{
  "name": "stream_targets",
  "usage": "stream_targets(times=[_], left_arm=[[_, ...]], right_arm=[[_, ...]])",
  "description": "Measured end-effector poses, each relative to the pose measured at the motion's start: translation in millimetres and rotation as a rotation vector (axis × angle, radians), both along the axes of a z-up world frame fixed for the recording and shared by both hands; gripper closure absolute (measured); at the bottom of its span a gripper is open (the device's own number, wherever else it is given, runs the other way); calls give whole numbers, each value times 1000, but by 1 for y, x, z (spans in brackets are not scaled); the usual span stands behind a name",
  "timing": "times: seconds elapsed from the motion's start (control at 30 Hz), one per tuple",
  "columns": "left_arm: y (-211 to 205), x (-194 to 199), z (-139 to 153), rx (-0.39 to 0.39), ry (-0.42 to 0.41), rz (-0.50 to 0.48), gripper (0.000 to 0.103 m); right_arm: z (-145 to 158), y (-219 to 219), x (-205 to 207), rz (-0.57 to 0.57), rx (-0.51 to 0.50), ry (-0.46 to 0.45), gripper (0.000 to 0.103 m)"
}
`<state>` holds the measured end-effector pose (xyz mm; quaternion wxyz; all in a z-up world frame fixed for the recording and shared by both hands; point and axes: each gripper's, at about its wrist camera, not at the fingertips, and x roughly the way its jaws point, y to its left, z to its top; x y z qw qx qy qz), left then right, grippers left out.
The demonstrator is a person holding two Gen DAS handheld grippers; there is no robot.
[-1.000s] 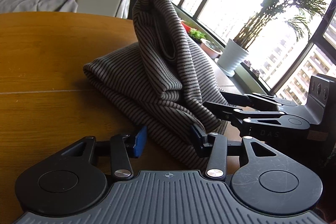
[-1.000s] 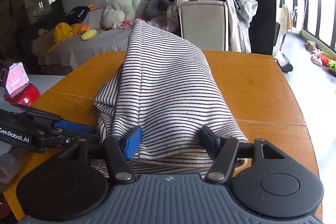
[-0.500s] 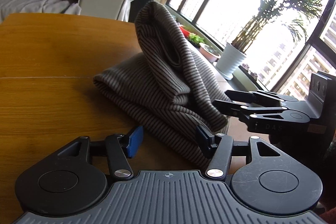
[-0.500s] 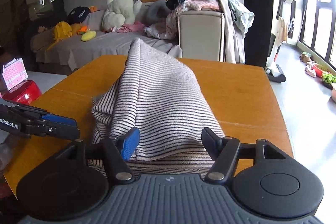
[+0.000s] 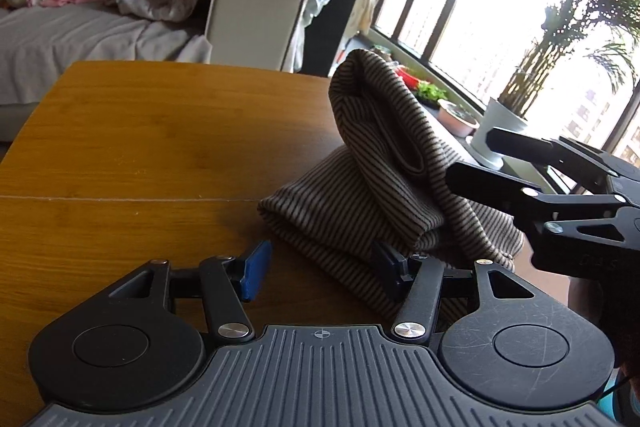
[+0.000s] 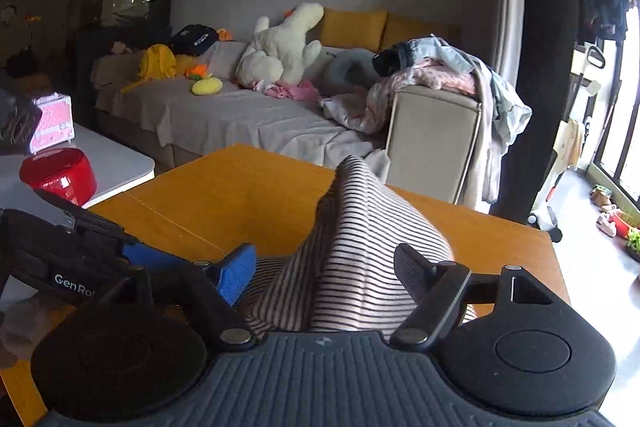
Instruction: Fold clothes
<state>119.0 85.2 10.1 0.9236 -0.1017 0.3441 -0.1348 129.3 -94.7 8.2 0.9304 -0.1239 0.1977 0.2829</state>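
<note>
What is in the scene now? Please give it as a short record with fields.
garment: striped cloth, partly folded, one part standing up in a peak
surface: wooden table
left gripper: open, at the cloth's near edge
right gripper: open, cloth between its fingers
background: sofa with a white plush toy

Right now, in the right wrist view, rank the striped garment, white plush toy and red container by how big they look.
1. striped garment, though nearness inflates it
2. white plush toy
3. red container
</note>
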Motion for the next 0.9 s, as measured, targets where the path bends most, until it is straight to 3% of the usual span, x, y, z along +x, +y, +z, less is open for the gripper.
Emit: stream_targets(times=[0.1, 0.2, 0.27, 0.3, 0.33, 0.37, 0.57, 0.63, 0.7, 0.77, 0.9], left_arm=[[8, 3, 0, 31, 9, 41, 48], [20, 5, 0, 31, 23, 72, 46], [22, 5, 2, 35, 16, 75, 46], [22, 4, 3, 36, 11, 72, 46], [21, 4, 4, 35, 9, 68, 45], [20, 3, 5, 34, 7, 64, 45], [10, 6, 6, 22, 5, 37, 42], [8, 6, 5, -34, 19, -3, 45], [3, 7, 0, -150, 63, -94, 52], [-6, 10, -5, -186, 84, -148, 58], [-24, 19, -20, -198, 128, -206, 58]], right_arm=[[-13, 15, 9, -5, -60, -4, 16], [-29, 22, 14, -32, -116, 1, 15], [-36, 22, 14, -60, -142, -42, 16], [-35, 19, 13, -79, -139, -65, 21], [-34, 17, 11, -99, -137, -89, 50], [-31, 14, 10, -121, -144, -111, 68], [3, -45, 22, -164, 20, -45, 79], [20, -67, 23, -146, 105, -30, 80], [37, -85, 16, -114, 161, -52, 80], [49, -87, 3, -71, 132, -101, 81], [44, -68, -19, 62, 56, -68, 81]])
